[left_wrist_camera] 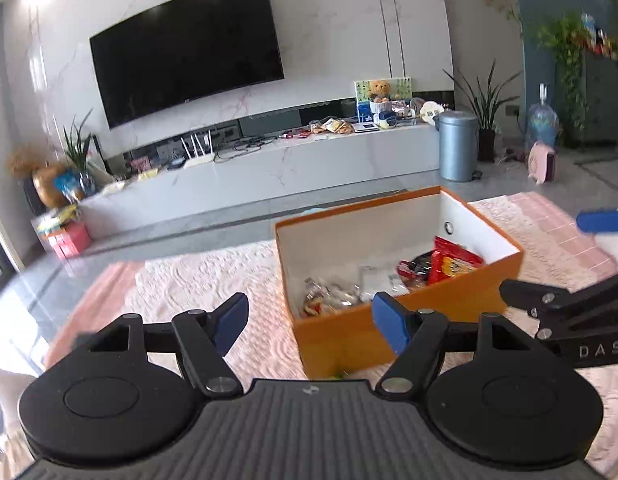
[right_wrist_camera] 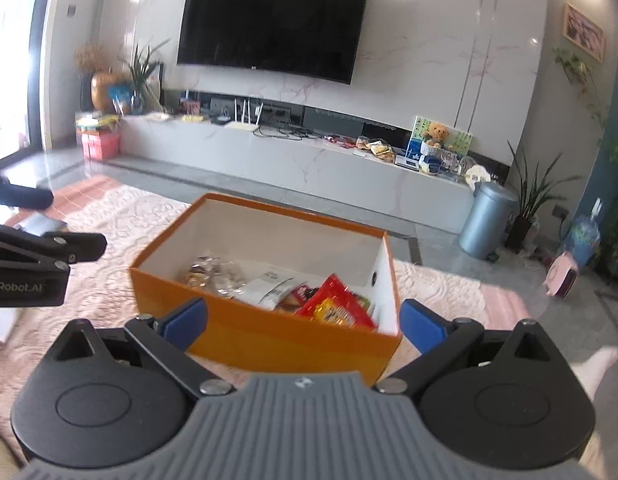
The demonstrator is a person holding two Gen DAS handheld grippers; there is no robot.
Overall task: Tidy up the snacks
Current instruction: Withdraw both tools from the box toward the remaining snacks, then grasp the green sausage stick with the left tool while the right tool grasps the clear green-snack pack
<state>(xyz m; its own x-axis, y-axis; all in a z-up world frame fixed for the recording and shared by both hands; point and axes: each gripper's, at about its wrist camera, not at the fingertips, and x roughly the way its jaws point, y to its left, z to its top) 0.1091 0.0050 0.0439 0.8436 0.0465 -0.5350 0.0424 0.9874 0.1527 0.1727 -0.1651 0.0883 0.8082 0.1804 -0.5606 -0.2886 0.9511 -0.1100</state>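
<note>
Tongs first: our left tongs (left_wrist_camera: 311, 322) stand wide with nothing between the blue pads (left_wrist_camera: 229, 322), held above the pink textured cloth (left_wrist_camera: 197, 280) at the near left. Right of them the orange box (right_wrist_camera: 269, 336) sits open on that cloth, white inside. In the box, going left to right: a clear bag of small wrapped snacks (right_wrist_camera: 211, 274) against the left wall, a white pouch (right_wrist_camera: 271, 286) in the middle, red packets (right_wrist_camera: 335, 308) at the right end. Our right tongs (right_wrist_camera: 303, 320) are also wide and empty, pads either side of the box's near wall in view but not touching it. Each wrist view catches the other tool's black frame at its edge. Far side: white TV cabinet (right_wrist_camera: 309, 160) with a dark TV (right_wrist_camera: 273, 24) above it, grey bin (right_wrist_camera: 487, 220) on the floor far right.
</note>
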